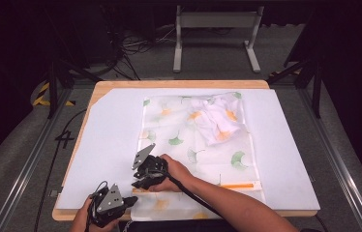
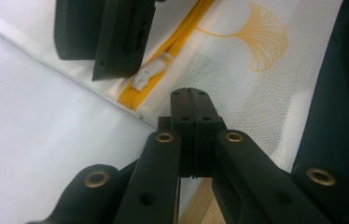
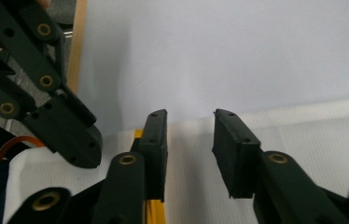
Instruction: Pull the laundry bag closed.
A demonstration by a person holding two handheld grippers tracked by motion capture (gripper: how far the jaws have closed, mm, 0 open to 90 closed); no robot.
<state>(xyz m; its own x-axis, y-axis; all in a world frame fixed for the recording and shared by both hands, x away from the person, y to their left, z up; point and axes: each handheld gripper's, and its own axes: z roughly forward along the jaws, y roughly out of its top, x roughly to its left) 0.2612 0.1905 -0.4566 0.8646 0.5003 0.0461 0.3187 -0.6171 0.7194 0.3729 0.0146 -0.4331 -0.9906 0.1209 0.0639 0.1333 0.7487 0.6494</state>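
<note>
A white table [image 1: 106,140] is carrying a mesh laundry bag [image 1: 169,130] printed with ginkgo leaves, lying flat from the far middle to the near edge, where its end is hanging slightly over. A bunched white garment [image 1: 215,121] is sitting inside the bag at its far right. The bag's orange zipper [image 1: 237,185] is running along the near end, and its white pull tab [image 2: 143,77] is lying at the zipper's left end, beside the bag's left corner.

The left gripper [image 1: 129,200] is resting at the near left corner with its jaws pressed together on the bag's edge mesh, pinning it. The right gripper [image 3: 190,135] is hovering just beyond it over the zipper end, jaws apart, nothing pressed between the pads yet.

The main risk is that the right jaws are coming down beside the tab, not around it; in the right gripper view the zipper is showing under one jaw, not between the two. They may be closing on loose mesh instead, so a pull would drag the whole bag rightward without moving the slider. The two grippers are also crowding each other and could knock together. If the left pinch is holding only thin mesh, it may slip once the pull starts, and the corner would bunch up. The overhanging end could slide off the table too.
</note>
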